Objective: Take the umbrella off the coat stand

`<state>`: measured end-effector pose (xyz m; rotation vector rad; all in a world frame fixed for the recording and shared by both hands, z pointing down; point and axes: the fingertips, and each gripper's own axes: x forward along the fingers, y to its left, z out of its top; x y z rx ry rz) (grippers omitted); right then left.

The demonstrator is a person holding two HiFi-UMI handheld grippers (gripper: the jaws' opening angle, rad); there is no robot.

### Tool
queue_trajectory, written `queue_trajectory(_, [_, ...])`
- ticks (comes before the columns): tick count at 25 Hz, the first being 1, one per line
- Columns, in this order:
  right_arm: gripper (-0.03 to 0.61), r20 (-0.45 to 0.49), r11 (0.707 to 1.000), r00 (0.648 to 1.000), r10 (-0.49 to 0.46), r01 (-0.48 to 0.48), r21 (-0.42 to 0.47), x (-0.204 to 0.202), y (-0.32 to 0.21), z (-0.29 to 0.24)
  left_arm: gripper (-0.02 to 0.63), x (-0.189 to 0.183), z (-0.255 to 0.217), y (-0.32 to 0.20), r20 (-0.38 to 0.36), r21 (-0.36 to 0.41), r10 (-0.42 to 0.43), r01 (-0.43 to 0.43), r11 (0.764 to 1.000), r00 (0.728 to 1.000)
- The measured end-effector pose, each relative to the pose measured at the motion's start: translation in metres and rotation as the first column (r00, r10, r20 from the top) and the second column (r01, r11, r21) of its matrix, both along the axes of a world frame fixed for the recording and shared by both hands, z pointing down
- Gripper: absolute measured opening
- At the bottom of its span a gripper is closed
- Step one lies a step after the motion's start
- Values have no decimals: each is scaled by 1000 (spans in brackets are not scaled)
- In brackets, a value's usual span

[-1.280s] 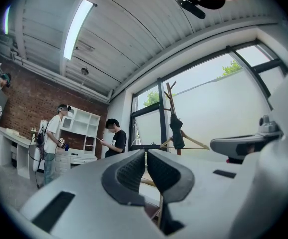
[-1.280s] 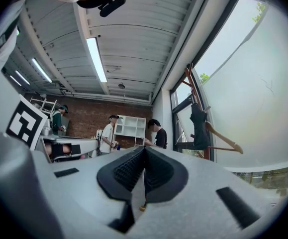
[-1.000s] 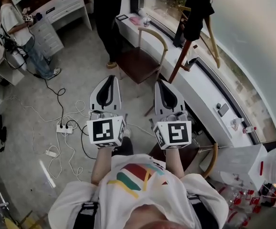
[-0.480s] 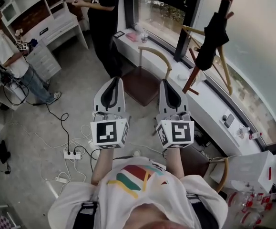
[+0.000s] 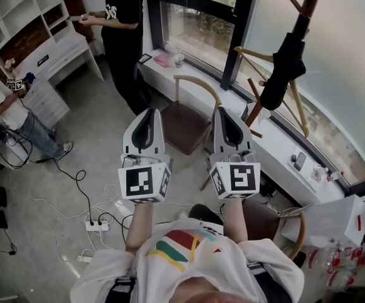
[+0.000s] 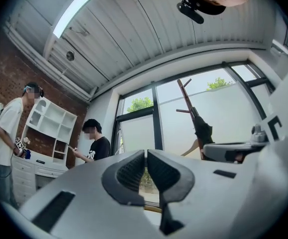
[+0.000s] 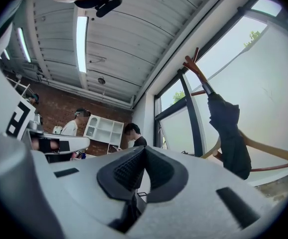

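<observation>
Umbrella (image 5: 283, 68) hangs on coat stand (image 5: 304, 12); chair (image 5: 183, 122) beside its foot.

Bright daylight thru window (image 5: 195, 24), fisheye distortion + dark vignette at edges.

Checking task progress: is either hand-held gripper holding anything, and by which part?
Nothing is held. The left hand-held gripper and right hand-held gripper are both shut and empty; the folded black umbrella hangs untouched on the brown wooden coat stand.

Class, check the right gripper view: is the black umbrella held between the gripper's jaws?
No: the umbrella hangs on the coat stand by the window, apart from the right gripper, whose jaws are together on nothing.
</observation>
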<state>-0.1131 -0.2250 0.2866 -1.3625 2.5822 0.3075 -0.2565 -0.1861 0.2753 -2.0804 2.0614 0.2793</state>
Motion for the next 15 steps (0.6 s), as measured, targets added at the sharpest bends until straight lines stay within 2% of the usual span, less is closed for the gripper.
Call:
queue_trajectory(4, [0,3,1000,1000,-2,2,-6,-5,-4,-6,15,14,6,-15,31,0,54,-54,999,998])
queue_trajectory(10, [0,-2,998,999,-41,41,-54,0,-12,6,15,42,25,-34,2,-42,108,-108,993,994])
queue_trajectory(15, [0,-43,998,999,-8,5,-62,17,-27,11,15,70,25,-55,10,-44,149,-148,988,989])
